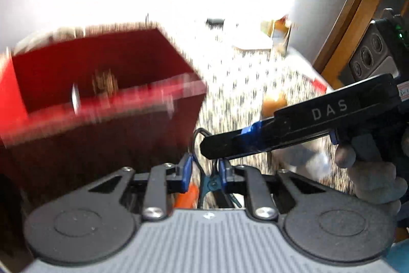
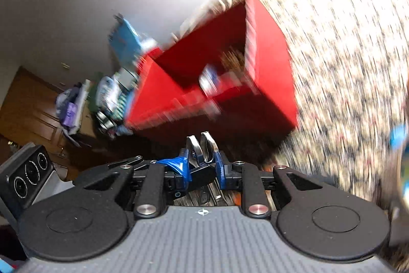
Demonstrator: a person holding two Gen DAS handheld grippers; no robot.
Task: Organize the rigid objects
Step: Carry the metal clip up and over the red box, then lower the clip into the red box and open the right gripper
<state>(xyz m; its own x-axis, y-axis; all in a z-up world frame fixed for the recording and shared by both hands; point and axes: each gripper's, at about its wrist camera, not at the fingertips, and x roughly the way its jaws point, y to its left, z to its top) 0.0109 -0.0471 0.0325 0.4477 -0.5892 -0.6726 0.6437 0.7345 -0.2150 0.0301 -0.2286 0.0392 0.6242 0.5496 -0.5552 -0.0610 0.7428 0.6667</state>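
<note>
Left gripper [image 1: 204,172]: jaws are closing narrowly on a teal-handled tool [image 1: 211,186] with a black wire loop; exactly what it is cannot be told.
Right gripper [image 2: 202,168]: jaws are pinching shiny metal pieces [image 2: 202,147], possibly cutlery handles.
Red box [image 1: 102,94]: open-topped, standing on the patterned desk [image 1: 242,83] ahead of both grippers, blurred items sitting inside.
Person's hand [image 1: 370,170]: gripping the right gripper's handle at the left wrist view's right edge.
</note>
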